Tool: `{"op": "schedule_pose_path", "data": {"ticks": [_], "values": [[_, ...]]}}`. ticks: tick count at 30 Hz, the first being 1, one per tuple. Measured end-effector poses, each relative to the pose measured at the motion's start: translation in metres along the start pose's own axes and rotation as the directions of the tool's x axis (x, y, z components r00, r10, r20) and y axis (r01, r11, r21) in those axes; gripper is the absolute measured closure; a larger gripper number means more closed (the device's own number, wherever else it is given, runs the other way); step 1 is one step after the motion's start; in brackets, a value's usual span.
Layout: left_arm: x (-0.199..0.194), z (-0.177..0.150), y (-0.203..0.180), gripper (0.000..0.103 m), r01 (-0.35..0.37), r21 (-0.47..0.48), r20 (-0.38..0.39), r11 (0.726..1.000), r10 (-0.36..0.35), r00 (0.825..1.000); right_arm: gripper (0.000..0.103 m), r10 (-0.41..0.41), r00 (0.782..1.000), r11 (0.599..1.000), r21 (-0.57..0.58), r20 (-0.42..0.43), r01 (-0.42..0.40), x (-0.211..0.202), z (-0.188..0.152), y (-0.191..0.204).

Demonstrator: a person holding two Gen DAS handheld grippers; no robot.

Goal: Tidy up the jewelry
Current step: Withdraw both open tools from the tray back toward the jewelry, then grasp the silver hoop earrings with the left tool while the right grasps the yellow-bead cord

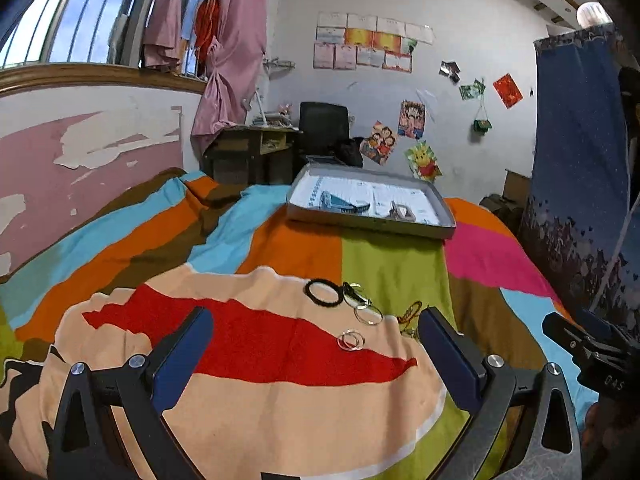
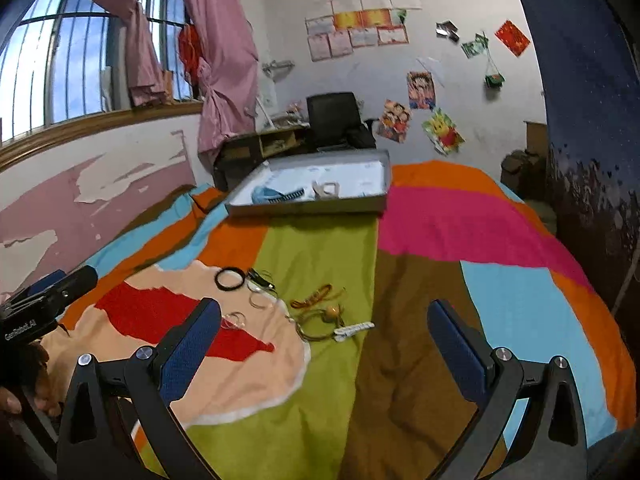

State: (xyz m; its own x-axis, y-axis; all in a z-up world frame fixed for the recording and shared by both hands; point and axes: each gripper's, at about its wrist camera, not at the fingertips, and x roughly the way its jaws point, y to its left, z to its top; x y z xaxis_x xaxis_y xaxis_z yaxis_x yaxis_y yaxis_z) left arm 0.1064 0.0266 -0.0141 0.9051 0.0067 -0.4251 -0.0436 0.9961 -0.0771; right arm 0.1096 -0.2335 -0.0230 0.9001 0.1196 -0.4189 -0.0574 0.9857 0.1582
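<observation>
Jewelry lies loose on a colourful bedspread: a black ring-shaped band, silver hoops, two small clear rings, and an orange cord piece beside a white clip. Farther back sits a grey tray holding a blue comb-like piece and a pale item. My left gripper is open just short of the clear rings, holding nothing. My right gripper is open near the cord and white clip, also holding nothing.
The bed runs along a pink peeling wall on the left. A dark desk and black chair stand behind the tray. A blue patterned cloth hangs at the right. A hand holds the left gripper.
</observation>
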Motion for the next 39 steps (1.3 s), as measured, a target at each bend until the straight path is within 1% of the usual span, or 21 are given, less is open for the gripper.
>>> {"op": "schedule_pose_path", "data": {"ticks": [4,6,12,17,20,21,22,24,26,27,31,33,34,35,39], "values": [[0.014,-0.004,-0.003,0.0,0.001,-0.004,-0.062,1.0,-0.002,0.998,0.001,0.001,0.998,0.999,0.036,-0.064,0.001,0.014,-0.009,-0.004],[0.02,-0.006,-0.004,0.0,-0.003,-0.005,-0.078,1.0,0.002,0.997,0.001,0.002,0.996,0.999,0.054,-0.095,0.003,0.021,-0.013,-0.007],[0.038,-0.01,-0.011,0.0,-0.018,0.032,-0.105,0.999,0.021,0.994,0.001,0.0,0.989,0.998,0.068,-0.149,0.01,0.04,-0.02,-0.007],[0.057,-0.012,-0.012,0.0,-0.023,0.04,-0.132,0.999,0.028,0.991,0.001,-0.001,0.987,0.999,0.045,-0.164,0.009,0.054,-0.016,-0.002],[0.071,-0.013,-0.012,0.0,-0.007,0.042,-0.169,0.999,0.014,0.986,0.001,0.0,0.984,0.999,0.043,-0.177,0.008,0.061,-0.009,-0.007],[0.079,-0.014,-0.012,0.0,0.008,0.049,-0.193,0.999,0.001,0.981,0.001,0.001,0.983,0.999,0.046,-0.182,0.007,0.065,-0.006,-0.011],[0.087,-0.016,-0.013,0.0,0.032,0.056,-0.22,0.998,-0.019,0.975,0.001,0.008,0.982,0.999,0.05,-0.19,0.002,0.068,-0.003,-0.015],[0.099,-0.018,-0.013,0.0,0.05,0.059,-0.246,0.997,-0.034,0.969,0.001,0.046,0.972,0.997,0.071,-0.229,-0.031,0.082,0.001,-0.023],[0.107,-0.02,-0.014,0.0,0.06,0.058,-0.258,0.997,-0.043,0.965,0.001,0.083,0.959,0.993,0.099,-0.271,-0.058,0.101,0.003,-0.029],[0.111,-0.021,-0.015,0.0,0.061,0.057,-0.26,0.996,-0.044,0.965,0.001,0.089,0.956,0.993,0.1,-0.278,-0.063,0.107,0.002,-0.029],[0.126,-0.023,-0.015,0.0,0.08,0.051,-0.273,0.996,-0.063,0.96,0.001,0.099,0.955,0.995,0.034,-0.278,-0.093,0.137,0.006,-0.023],[0.135,-0.024,-0.017,0.002,0.085,0.062,-0.279,0.994,-0.064,0.958,0.001,0.098,0.958,0.995,0.002,-0.269,-0.101,0.147,0.008,-0.019],[0.139,-0.025,-0.018,0.006,0.091,0.067,-0.285,0.994,-0.068,0.956,0.002,0.089,0.961,0.995,-0.013,-0.264,-0.095,0.152,0.008,-0.017],[0.143,-0.026,-0.019,0.01,0.099,0.072,-0.294,0.992,-0.074,0.953,0.002,0.098,0.96,0.994,-0.015,-0.262,-0.105,0.159,0.008,-0.016],[0.157,-0.031,-0.021,0.014,0.119,0.076,-0.324,0.99,-0.089,0.942,0.004,0.129,0.948,0.989,-0.029,-0.291,-0.144,0.179,0.002,-0.008]]}}
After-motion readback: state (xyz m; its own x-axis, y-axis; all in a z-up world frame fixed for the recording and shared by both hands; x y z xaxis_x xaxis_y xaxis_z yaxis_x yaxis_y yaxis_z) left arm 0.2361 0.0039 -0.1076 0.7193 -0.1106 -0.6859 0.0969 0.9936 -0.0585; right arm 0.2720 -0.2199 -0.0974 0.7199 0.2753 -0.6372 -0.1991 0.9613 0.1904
